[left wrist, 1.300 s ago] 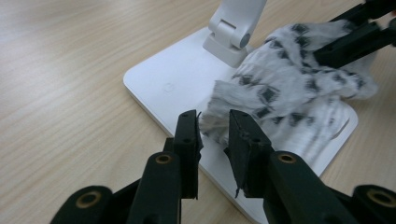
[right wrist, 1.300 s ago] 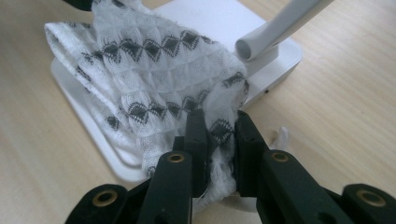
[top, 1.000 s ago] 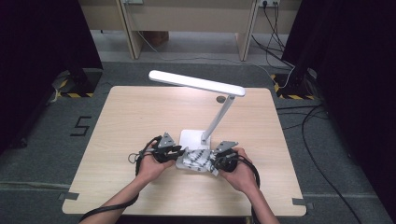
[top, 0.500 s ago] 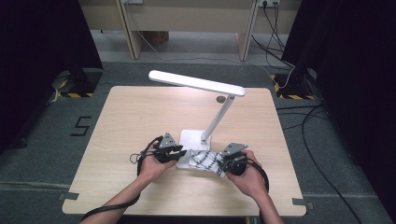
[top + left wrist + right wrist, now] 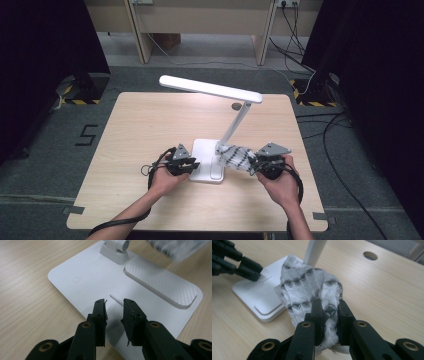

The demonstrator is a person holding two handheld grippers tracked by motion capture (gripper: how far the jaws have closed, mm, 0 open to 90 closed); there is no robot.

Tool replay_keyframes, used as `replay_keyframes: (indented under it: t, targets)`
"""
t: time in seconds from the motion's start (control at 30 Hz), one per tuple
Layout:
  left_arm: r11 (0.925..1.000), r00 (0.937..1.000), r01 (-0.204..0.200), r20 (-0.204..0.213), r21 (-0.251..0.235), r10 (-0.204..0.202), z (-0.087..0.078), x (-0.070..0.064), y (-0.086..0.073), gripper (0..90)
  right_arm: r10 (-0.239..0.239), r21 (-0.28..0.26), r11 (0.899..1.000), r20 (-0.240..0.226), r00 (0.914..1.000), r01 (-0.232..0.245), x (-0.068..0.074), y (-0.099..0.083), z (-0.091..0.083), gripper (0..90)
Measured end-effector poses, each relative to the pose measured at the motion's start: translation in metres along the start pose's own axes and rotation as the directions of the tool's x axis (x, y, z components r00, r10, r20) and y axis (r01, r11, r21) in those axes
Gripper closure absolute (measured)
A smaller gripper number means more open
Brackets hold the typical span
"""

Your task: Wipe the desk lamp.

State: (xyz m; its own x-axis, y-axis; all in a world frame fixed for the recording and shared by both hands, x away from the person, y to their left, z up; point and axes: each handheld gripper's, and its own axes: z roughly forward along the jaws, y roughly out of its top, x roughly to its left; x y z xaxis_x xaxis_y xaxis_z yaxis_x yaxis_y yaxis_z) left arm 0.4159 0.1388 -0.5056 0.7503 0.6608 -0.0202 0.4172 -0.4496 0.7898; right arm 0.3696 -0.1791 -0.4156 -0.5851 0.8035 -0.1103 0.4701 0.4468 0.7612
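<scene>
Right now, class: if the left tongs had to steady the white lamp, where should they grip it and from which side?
Probably the near edge of the lamp base: it is a thin flat slab lying on the table, and the left tongs hover open just over that edge. Come in low from the person's side, clear of the cloth in the right tongs.

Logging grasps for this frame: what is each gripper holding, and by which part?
The right gripper pinches the bunched cloth at its near end. The left gripper holds nothing; its jaws stand apart over the lamp base.
</scene>
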Motion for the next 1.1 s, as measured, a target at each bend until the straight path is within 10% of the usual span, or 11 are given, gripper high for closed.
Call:
replay_keyframes:
  t: [0.6, 1.1]
  targets:
    - [1.0000, 1.0000, -0.005, 0.003, -0.006, 0.005, 0.001, 0.000, 0.000, 72.6, 0.095, -0.174, 0.982, 0.121, 0.9881, -0.073, -0.021, 0.021, -0.023, 79.9]
    - [0.9999, 1.0000, -0.002, 0.006, -0.012, 0.002, 0.001, 0.000, -0.001, 73.1, 0.188, -0.398, 0.912, 0.184, 0.9647, -0.102, -0.026, 0.049, -0.042, 79.9]
